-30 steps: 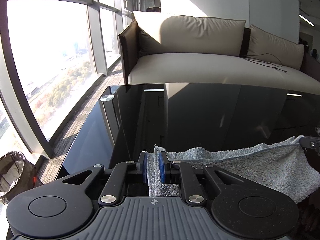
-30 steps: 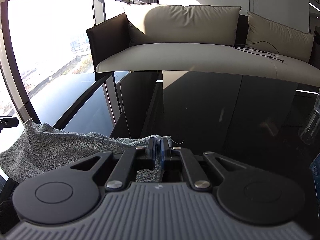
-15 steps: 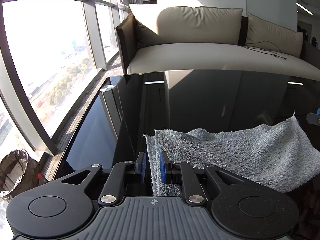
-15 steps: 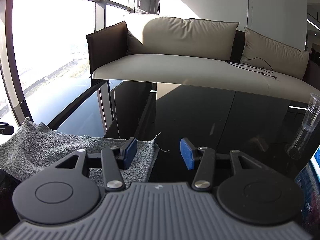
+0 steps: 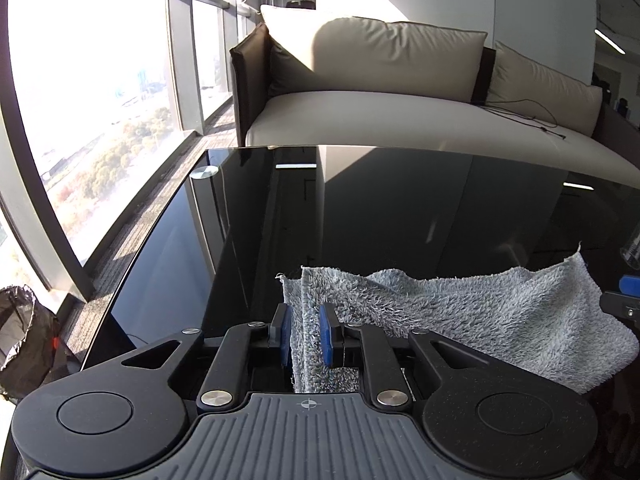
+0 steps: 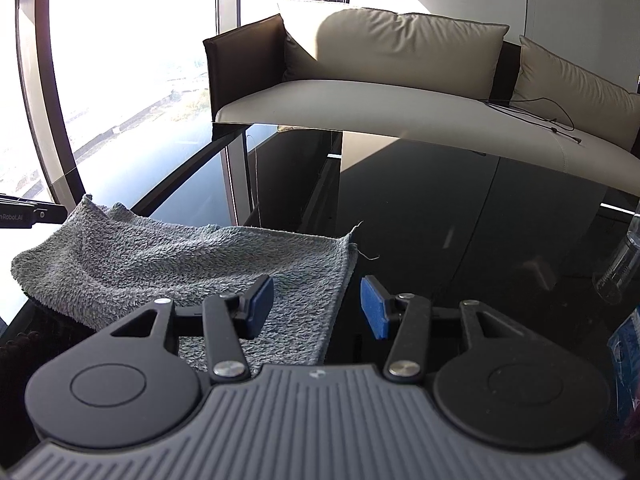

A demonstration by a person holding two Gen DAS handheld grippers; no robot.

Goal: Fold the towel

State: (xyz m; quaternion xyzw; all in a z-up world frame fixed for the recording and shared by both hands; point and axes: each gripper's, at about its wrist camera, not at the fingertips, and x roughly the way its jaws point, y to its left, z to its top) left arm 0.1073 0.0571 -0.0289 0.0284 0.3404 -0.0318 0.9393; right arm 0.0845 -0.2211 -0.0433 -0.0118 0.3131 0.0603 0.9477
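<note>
Loosening from a second ago, the left gripper (image 5: 305, 334) stands slightly apart around the doubled edge of the grey towel (image 5: 472, 316), which lies on the black counter (image 5: 400, 216). From the right wrist view, the right gripper (image 6: 318, 306) gapes wide, its corner dropped; this fold looks laid down.
</note>
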